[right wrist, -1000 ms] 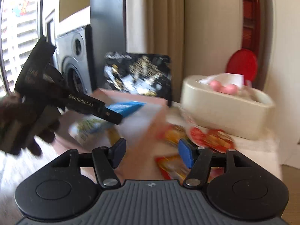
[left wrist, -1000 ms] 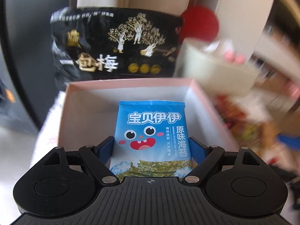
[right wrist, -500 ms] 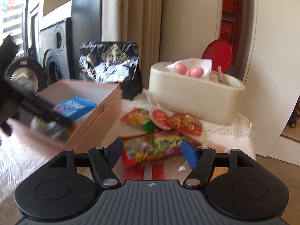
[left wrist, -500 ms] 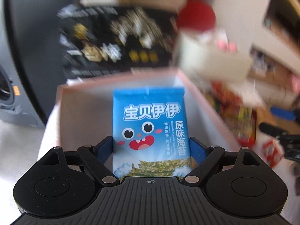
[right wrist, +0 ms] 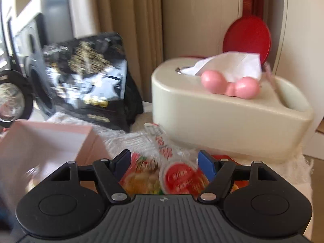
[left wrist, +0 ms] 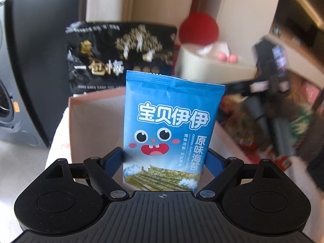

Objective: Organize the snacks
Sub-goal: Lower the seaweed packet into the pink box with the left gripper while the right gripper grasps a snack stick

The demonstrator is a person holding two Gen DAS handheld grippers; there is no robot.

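Observation:
My left gripper (left wrist: 165, 158) is shut on a blue seaweed snack packet (left wrist: 168, 129) and holds it upright over the open pink box (left wrist: 95, 109). My right gripper (right wrist: 163, 163) is open and empty, low over a pile of red and orange snack packets (right wrist: 178, 178) on the white cloth, to the right of the pink box (right wrist: 40, 141). The right gripper shows blurred in the left wrist view (left wrist: 269, 93), right of the box.
A large black snack bag (right wrist: 91, 81) stands behind the box. A cream tissue holder (right wrist: 222, 113) with pink balls and a red lid sits at the back right. A dark speaker (left wrist: 12, 93) stands to the left.
My left gripper has tilted up, so the blue packet rises above the box's far wall. My right gripper has moved forward and down over the loose snack packets.

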